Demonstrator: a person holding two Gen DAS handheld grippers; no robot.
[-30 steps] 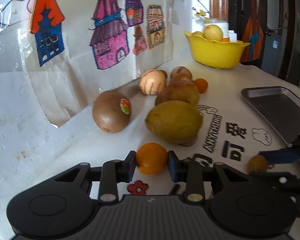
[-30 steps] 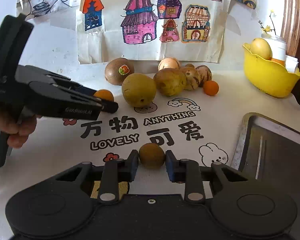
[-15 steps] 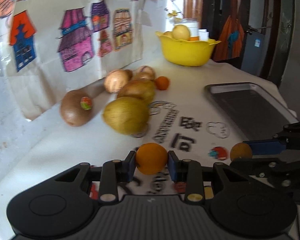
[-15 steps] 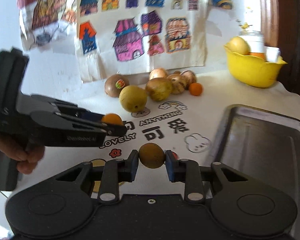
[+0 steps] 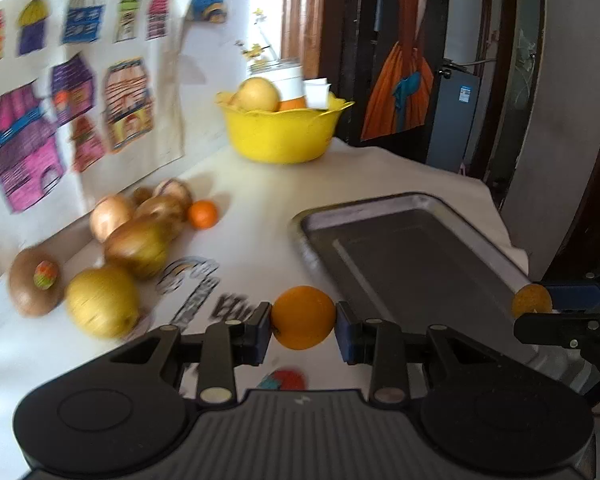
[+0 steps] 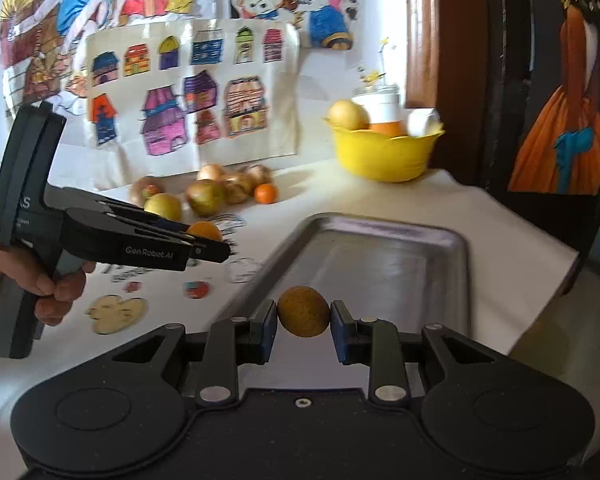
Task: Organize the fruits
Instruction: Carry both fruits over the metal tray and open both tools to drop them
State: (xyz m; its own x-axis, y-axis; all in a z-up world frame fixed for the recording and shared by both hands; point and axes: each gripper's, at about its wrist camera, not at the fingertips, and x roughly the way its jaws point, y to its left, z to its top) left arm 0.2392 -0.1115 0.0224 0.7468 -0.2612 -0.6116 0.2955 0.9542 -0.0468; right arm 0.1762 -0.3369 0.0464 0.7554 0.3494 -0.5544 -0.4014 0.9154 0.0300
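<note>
Carry | left gripper (image 5: 303, 317) clamped on round orange fruit (image 5: 303, 317), right gripper (image 6: 303, 311) clamped on speckled brown-yellow round fruit (image 6: 303, 311) | grey metal tray (image 6: 458, 248) at 12 o'clock of right, 1 o'clock of left; right nearer, long axis running away

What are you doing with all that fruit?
A person is sorting fruit with a gripper in each hand. The left gripper is clamped on a small orange, and the right gripper is clamped on a brownish round fruit. Both are lifted near the metal tray, which has nothing in it yet. More fruit sits in a cluster by the wall drawings, and a yellow bowl holds some more.
</note>
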